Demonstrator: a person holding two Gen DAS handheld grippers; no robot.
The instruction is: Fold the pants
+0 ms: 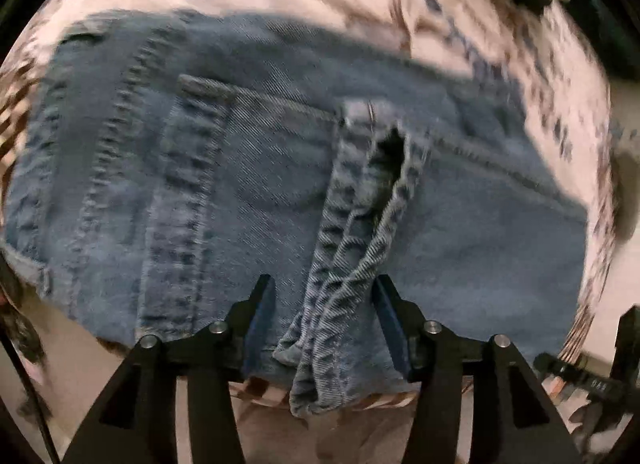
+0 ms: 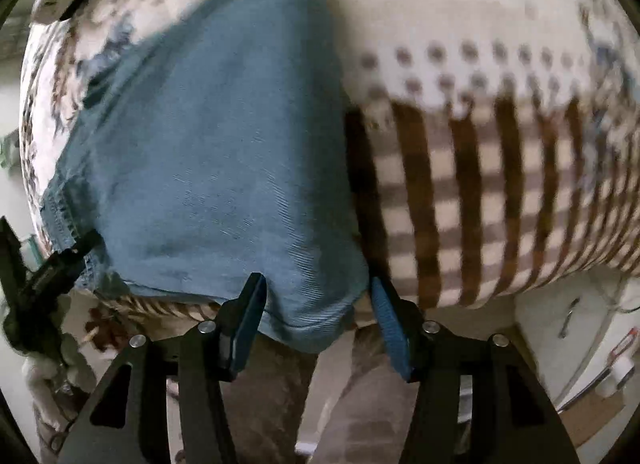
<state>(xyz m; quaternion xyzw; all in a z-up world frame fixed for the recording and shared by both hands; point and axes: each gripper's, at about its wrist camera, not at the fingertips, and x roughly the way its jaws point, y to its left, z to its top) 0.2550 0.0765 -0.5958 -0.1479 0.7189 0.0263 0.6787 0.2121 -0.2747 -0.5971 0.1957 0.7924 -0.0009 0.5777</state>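
Blue pads of the left hand-held gripper stand apart on either side of a rumpled denim strip, a hem or seam edge of the pants, which rises between them toward a dark slit further up the cloth. Neither pad seems to press the strip, so the jaws read as open around it, not clamped. The jeans lie spread over a patterned bedspread, with stitched seams and a pocket edge running across the left wrist view; much of it is motion-blurred.

On the other side, the right hand-held gripper also has its jaws apart, straddling a rounded folded corner of the pants that hangs toward the camera over the edge of the bed. Beside the denim the bedspread shows brown stripes and a row of dots. At the left edge of that view, dark parts of the other tool are seen near a stitched hem.

The step in hand looks like taking hold of the near edge at two points to carry it over. To do it well, each gripper should close on all layers at once, deep enough that the thick seam does not slip out; both should then lift together, level, keeping the edge taut so the fold lands square and no layer drags behind
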